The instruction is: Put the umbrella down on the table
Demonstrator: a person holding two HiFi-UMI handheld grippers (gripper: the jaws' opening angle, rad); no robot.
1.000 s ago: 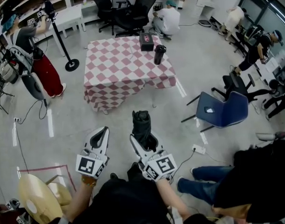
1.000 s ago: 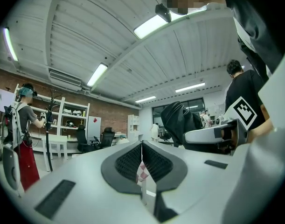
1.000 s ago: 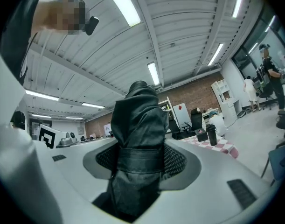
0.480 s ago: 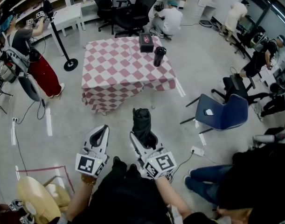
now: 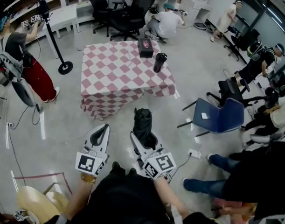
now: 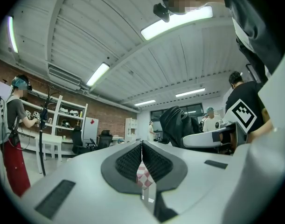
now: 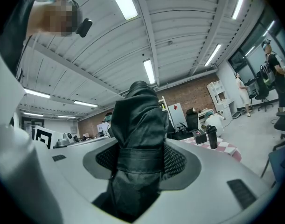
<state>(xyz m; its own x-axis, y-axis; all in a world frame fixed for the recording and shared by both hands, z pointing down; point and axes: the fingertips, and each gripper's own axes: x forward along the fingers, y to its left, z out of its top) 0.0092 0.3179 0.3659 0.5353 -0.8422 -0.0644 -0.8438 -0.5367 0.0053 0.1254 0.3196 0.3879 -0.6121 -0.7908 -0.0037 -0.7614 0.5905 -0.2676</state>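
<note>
Black umbrella (image 5: 142, 121) — clamped in my right gripper (image 7: 138, 160), long axis running forward toward the table (image 5: 119, 73), which only head view shows whole; left gripper (image 6: 142, 158) closed, empty.

Left tool (image 6: 142, 144) has jaws pressed together; black umbrella (image 6: 177, 125) beyond.

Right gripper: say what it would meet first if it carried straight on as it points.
Probably the near edge of the red-and-white checked table, ahead of the right gripper and its folded black umbrella; only grey floor lies between. Height is unclear, so it might pass above.
</note>
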